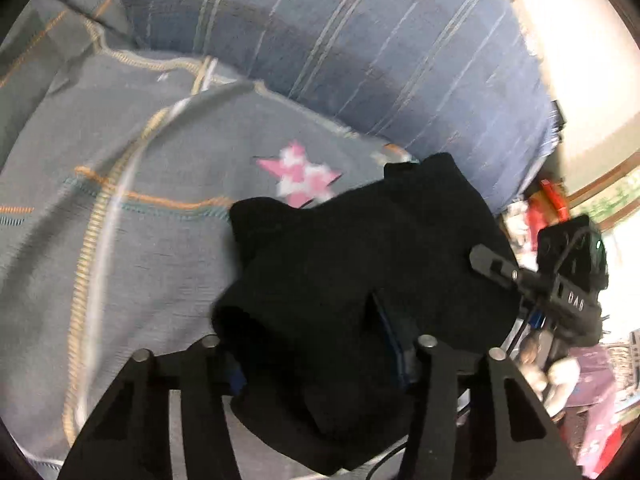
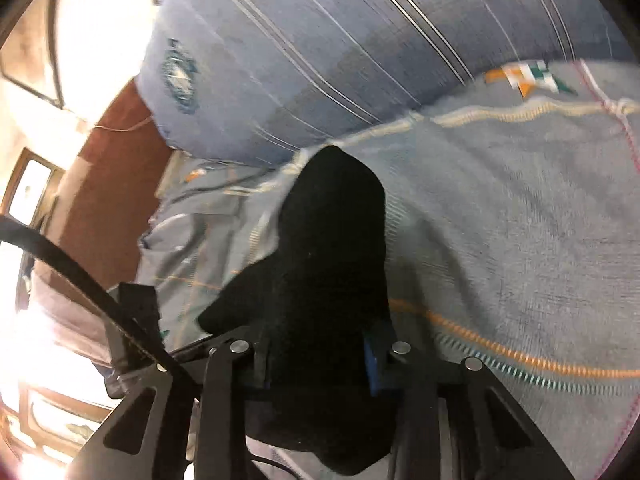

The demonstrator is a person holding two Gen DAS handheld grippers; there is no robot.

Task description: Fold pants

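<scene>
Clearly both the left gripper (image 1: 320, 356) and right gripper (image 2: 316, 360) are clamped on the black pants (image 1: 360, 264), bunched between them above the grey blanket (image 1: 140, 260), the right one just beside.

Our left matte-black metal two-finger gripper (image 1: 316, 360) has angular linkage arms with triangular cutouts, round silver pivot pins and blue finger pads (image 1: 396, 344). Our right matte-black metal two-finger gripper (image 2: 320, 354) looks the same, with a thin black cable (image 2: 80, 276) curving beside it.
</scene>
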